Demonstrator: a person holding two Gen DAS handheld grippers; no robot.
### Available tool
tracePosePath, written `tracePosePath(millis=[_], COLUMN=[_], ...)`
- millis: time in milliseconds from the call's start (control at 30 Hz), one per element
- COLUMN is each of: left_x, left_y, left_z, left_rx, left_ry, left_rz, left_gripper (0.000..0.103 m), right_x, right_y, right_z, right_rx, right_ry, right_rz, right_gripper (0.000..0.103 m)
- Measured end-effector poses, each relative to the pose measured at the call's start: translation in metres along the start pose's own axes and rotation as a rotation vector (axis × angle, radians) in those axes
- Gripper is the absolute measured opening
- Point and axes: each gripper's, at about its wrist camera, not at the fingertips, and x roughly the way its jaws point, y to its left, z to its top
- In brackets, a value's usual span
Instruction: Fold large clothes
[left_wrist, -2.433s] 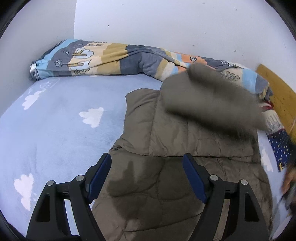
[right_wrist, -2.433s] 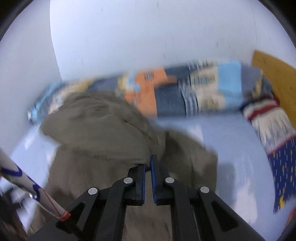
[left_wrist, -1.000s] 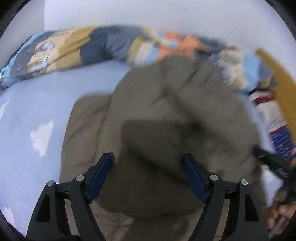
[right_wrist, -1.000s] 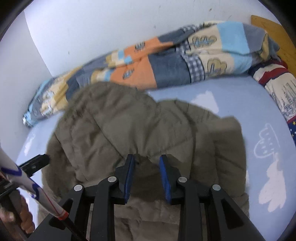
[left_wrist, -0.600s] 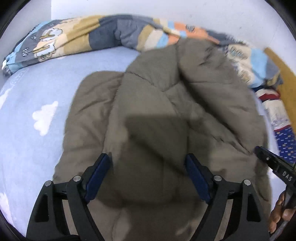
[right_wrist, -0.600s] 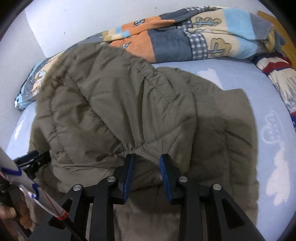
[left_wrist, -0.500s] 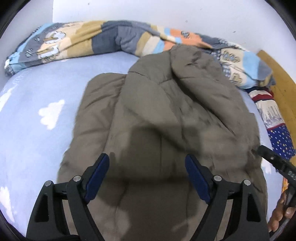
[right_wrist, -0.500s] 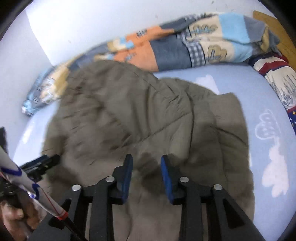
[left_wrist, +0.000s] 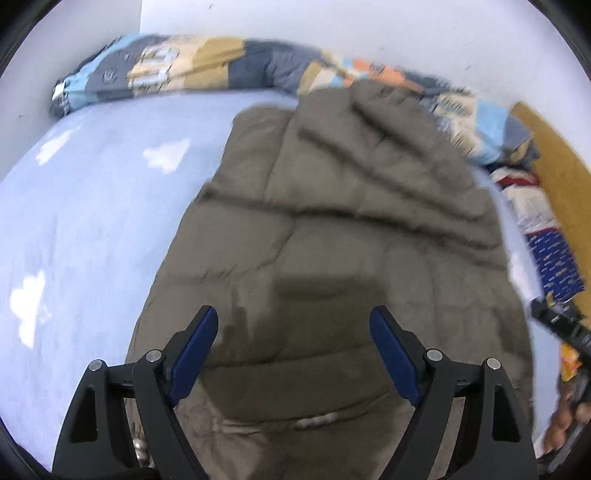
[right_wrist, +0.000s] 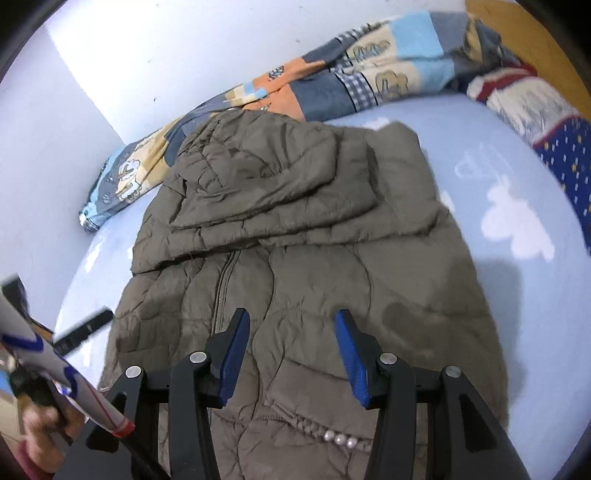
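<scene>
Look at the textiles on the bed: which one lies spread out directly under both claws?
The olive-brown quilted jacket, with its top folded down over its body. The patchwork quilt is bunched along the wall, and the navy dotted cloth sits at the side.

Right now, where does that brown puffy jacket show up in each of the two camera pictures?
Left wrist view: the jacket fills the centre, behind the open fingers.
Right wrist view: the jacket spreads across the centre, zip visible.
Shared landmark: the patchwork quilt along the wall.

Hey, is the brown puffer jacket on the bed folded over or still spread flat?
Partly folded: the jacket's upper part lies doubled over its body, the lower half spread on the bed.
</scene>
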Motion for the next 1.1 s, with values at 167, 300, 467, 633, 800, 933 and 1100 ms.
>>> tracePosePath(millis=[167,300,467,633,800,933,1100], left_x=[0.026,0.039,0.043,0.045,0.017,-0.02,-0.052], left_y=[0.0,-0.006,-0.013,-0.009,0.005,0.023,0.05], left_z=[-0.005,-0.006,-0.003,-0.006,-0.023,-0.041,-0.067], left_rx=[0.01,0.005,0.042,0.054,0.013,-0.014,-0.058], left_ry=[0.036,0.058,0.06,0.076,0.073,0.015,-0.004], left_rz=[0.076,0.105,0.116,0.113,0.069,0.073,0.078], left_gripper=[0.084,0.084,0.084,0.084,0.084,0.084,0.084], right_x=[0.02,0.032,0.036,0.036,0.021,-0.01,-0.036], right_y=[-0.014,-0.01,-0.014,-0.025,-0.032,-0.036,-0.052], right_z=[-0.001,-0.004,-0.003,-0.006,-0.022,-0.038,-0.067], right_rx=[0.04,0.006,0.033,0.076,0.07,0.044,0.072], right_ry=[0.067,0.097,0.138,0.16,0.157,0.102,0.087], right_rz=[-0.037,-0.084,-0.07,-0.087,-0.113,-0.127,-0.135], right_gripper=[0.052,0.052,0.052,0.052,0.052,0.052,0.054])
